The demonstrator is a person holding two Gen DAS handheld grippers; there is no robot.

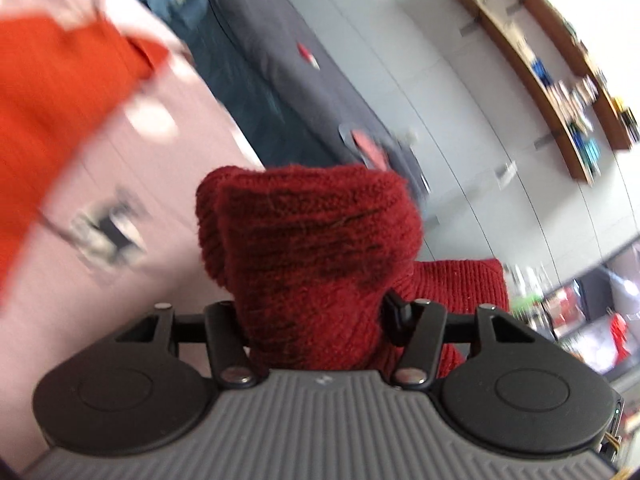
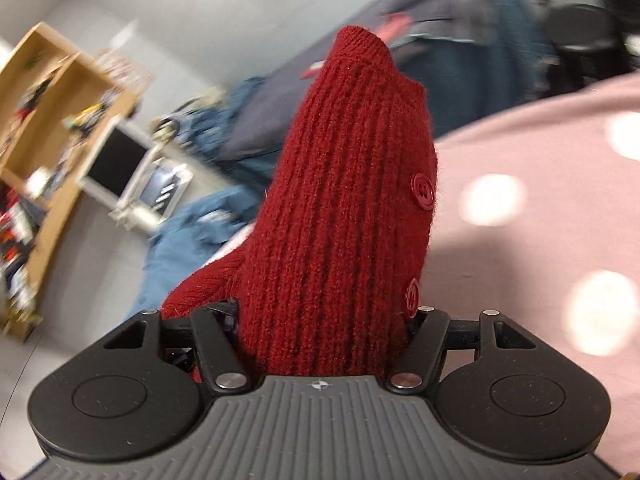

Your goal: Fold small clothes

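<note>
A dark red ribbed knit cardigan (image 1: pixel 312 248) is bunched between the fingers of my left gripper (image 1: pixel 316 320), which is shut on it; the knit hides the fingertips. My right gripper (image 2: pixel 324 320) is shut on another part of the same cardigan (image 2: pixel 344 200), where two red buttons (image 2: pixel 423 191) run along its edge. The cardigan is lifted above a pink spotted bedcover (image 2: pixel 540 208). An orange garment (image 1: pixel 52 112) lies on the pink cover (image 1: pixel 152 184) at the left of the left wrist view.
Blue and grey clothes (image 2: pixel 200 236) are heaped beyond the bed edge. A grey cushion (image 1: pixel 288 52) and white cupboards (image 1: pixel 460 120) lie behind. Wooden shelves (image 1: pixel 552 92) hang on the wall; a wooden shelf unit (image 2: pixel 48 120) and a dark screen (image 2: pixel 116 164) stand at left.
</note>
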